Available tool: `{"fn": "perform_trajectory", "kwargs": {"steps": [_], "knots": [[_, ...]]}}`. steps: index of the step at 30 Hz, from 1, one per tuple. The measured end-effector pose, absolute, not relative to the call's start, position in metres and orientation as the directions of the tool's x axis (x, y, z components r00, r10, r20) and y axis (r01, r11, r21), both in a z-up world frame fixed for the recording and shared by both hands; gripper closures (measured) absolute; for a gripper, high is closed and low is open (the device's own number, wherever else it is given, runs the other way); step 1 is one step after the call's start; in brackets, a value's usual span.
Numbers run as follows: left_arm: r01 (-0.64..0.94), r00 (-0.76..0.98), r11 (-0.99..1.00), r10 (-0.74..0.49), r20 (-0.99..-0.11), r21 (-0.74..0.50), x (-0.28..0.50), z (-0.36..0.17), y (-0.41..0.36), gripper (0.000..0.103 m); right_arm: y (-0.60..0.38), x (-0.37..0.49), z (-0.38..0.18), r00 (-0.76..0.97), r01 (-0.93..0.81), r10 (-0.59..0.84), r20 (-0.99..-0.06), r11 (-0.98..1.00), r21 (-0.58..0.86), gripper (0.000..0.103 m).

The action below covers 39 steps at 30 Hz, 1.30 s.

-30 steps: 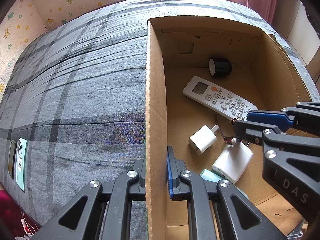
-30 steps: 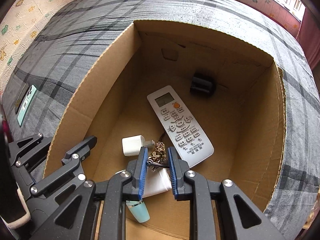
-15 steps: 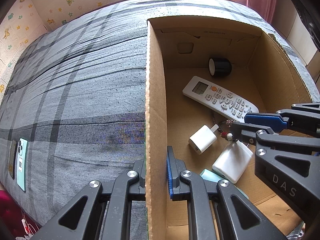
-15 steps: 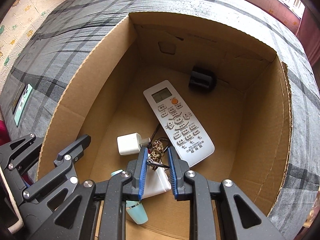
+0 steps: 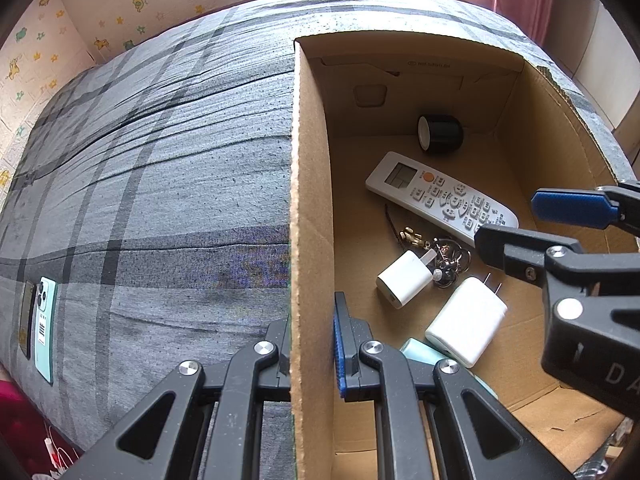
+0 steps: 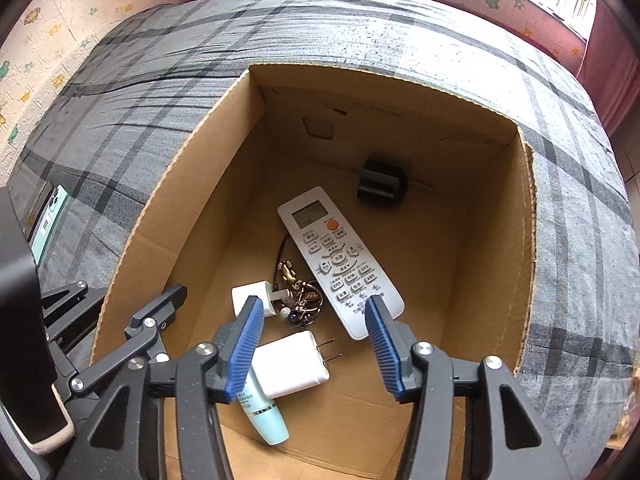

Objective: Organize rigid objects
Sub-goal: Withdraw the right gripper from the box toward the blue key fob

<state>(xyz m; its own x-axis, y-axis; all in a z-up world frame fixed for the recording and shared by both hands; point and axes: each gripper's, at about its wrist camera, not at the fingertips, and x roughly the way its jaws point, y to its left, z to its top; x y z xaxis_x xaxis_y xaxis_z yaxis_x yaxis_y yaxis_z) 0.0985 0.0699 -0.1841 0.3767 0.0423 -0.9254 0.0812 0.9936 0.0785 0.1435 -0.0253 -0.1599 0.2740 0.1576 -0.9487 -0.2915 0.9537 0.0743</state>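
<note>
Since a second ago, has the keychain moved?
Yes. The keychain dropped from the right gripper, whose jaws are now apart, to the box floor beside the remote.

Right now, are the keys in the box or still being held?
In the box. The keys lie on the cardboard box floor, and the right hand-held gripper is open above them.

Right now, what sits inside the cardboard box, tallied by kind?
Remote control: 1
White chargers: 2, a small one and a larger one
Keychain: 1
Black cylinder: 1
Light blue tube: 1
Total: 6
</note>
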Motion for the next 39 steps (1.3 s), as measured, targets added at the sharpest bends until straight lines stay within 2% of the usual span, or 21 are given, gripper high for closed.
{"fn": "perform_trajectory", "kwargs": {"steps": [3, 9, 13, 15, 26, 39], "knots": [[0.081, 0.376, 0.994, 0.042, -0.925, 0.078, 0.098, -0.184, 0.070, 0.090, -0.031, 0.142, -0.150, 0.302, -0.283, 0.151, -0.941, 0.957, 0.063, 0.030], [0.080, 0.376, 0.994, 0.043, -0.926, 0.079, 0.098, -0.184, 0.070, 0.090, -0.047, 0.137, -0.122, 0.375, -0.278, 0.157, -0.914, 0.959, 0.051, 0.013], [0.081, 0.376, 0.993, 0.045, -0.926, 0.081, 0.098, -0.185, 0.069, 0.090, -0.064, 0.139, -0.107, 0.407, -0.247, 0.153, -0.901, 0.968, 0.053, 0.008], [0.081, 0.376, 0.993, 0.045, -0.926, 0.081, 0.098, -0.185, 0.070, 0.090, -0.072, 0.140, -0.102, 0.415, -0.242, 0.150, -0.897, 0.969, 0.050, 0.002], [0.081, 0.374, 0.993, 0.046, -0.926, 0.082, 0.099, -0.185, 0.069, 0.090, -0.132, 0.152, -0.090, 0.452, -0.161, 0.083, -0.888, 0.987, 0.010, 0.000], [0.080, 0.374, 0.993, 0.050, -0.926, 0.086, 0.099, -0.185, 0.068, 0.090, -0.206, 0.161, -0.127, 0.420, -0.025, 0.007, -0.908, 1.000, -0.004, 0.000]]}}
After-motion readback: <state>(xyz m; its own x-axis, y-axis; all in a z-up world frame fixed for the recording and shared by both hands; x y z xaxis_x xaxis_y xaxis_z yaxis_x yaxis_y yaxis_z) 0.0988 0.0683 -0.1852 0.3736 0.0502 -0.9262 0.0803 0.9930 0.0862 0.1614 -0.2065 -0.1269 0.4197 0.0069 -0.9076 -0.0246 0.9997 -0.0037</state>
